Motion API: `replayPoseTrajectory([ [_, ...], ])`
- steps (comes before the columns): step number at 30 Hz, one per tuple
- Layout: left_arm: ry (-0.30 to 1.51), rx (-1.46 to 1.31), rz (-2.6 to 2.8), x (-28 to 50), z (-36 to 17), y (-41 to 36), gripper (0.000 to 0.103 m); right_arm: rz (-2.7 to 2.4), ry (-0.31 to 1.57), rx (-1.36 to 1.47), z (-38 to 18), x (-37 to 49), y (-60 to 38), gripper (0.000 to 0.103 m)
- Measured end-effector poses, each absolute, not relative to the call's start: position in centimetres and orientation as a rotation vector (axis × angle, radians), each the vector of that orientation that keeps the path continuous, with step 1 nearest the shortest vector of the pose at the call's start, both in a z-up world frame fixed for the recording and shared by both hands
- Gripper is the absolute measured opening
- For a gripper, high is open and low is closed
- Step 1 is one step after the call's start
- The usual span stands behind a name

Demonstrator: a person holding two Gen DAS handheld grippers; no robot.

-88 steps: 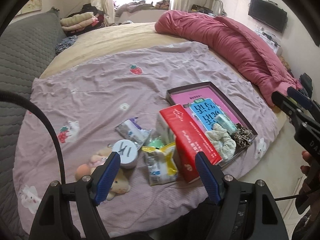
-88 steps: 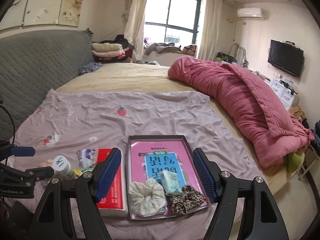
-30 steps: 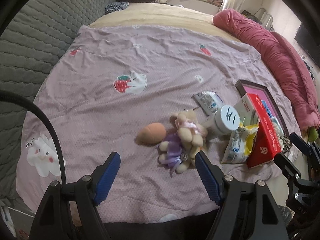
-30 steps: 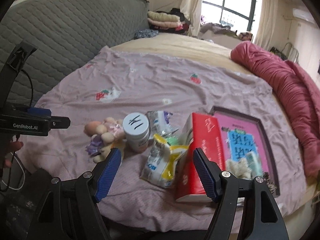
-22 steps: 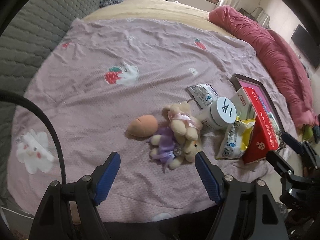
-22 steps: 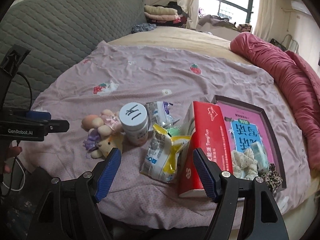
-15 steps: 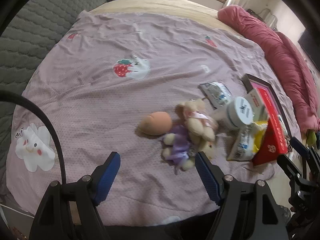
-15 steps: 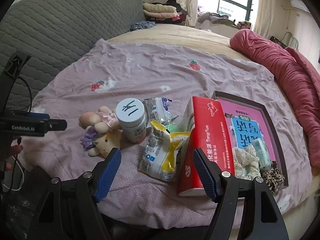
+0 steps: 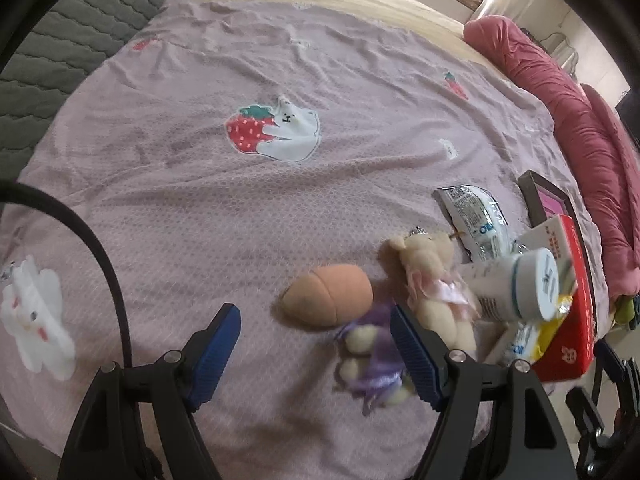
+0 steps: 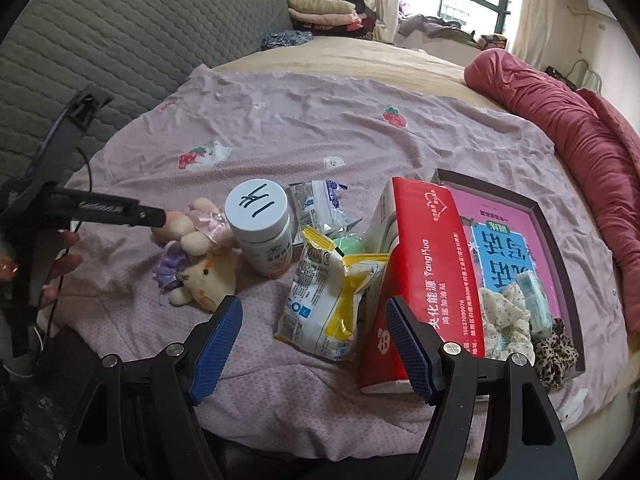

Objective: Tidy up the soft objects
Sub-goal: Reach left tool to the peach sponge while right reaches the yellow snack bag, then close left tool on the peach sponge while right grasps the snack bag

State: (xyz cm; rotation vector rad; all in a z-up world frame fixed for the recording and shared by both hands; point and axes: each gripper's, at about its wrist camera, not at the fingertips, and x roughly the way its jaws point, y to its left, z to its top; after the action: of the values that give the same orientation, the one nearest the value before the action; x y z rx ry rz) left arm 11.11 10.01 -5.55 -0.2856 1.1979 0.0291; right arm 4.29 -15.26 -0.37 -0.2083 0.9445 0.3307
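The left gripper [image 9: 314, 344] has come lower and closer to the soft toys [image 9: 430, 276] than one second ago; they look bigger now. Its jaws are wide open and hold nothing. The toys lie on the pink sheet [image 9: 240, 200] near the front edge of the bed, touching an orange sponge [image 9: 330, 300] and beside a white bottle [image 10: 262, 226]. The right gripper [image 10: 314, 342] is open too, empty, above a snack bag [image 10: 328, 300] and a red box [image 10: 424, 276]. The tray [image 10: 560, 264] lies by the right edge.

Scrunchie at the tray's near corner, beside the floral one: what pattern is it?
Leopard print, brown with dark spots; clearest in the right wrist view.
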Motion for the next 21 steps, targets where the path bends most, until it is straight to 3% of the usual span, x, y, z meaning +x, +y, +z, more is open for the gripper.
replayPoseTrajectory([
  [21,1.266,-0.24,0.05,13.8,-9.4,8.9,0.077,0.063,1.045,-0.243,-5.8,7.3,-12.1,0.075],
])
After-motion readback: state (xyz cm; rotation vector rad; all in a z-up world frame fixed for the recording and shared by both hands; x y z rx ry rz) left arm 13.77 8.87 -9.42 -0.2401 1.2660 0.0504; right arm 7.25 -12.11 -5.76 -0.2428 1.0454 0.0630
